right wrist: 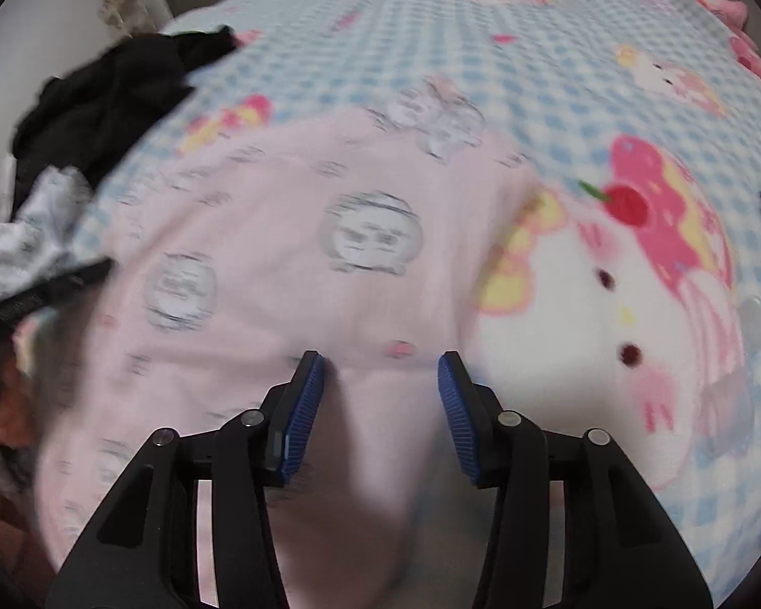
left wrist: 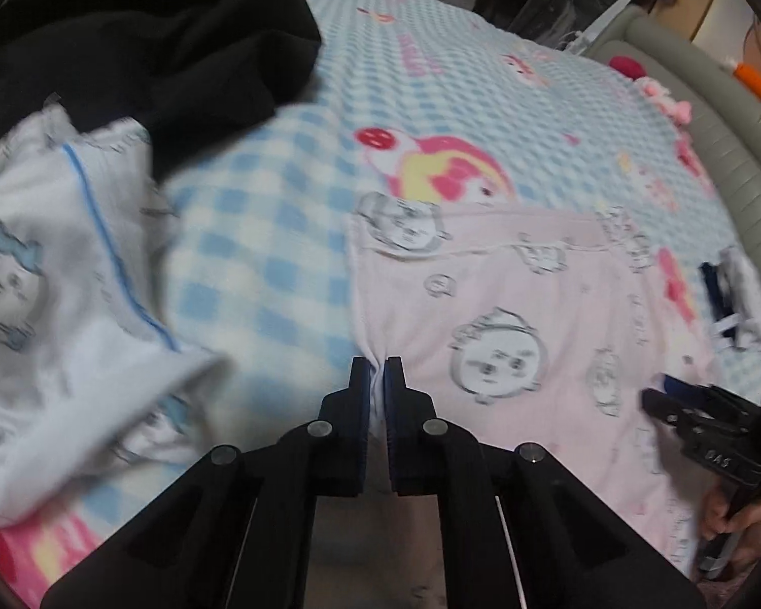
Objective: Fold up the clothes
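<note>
The pink garment (left wrist: 522, 314) lies spread on the bed (left wrist: 472, 81); it looks thin, soft and light, so it will sag and crease wherever unsupported. The left gripper (left wrist: 379, 363) has its fingers pressed together, pinching the near hem. The right gripper (right wrist: 380, 360) hovers over the cloth with fingers spread; through the blur it seems to hold nothing. Best grips: the hem corners.
</note>
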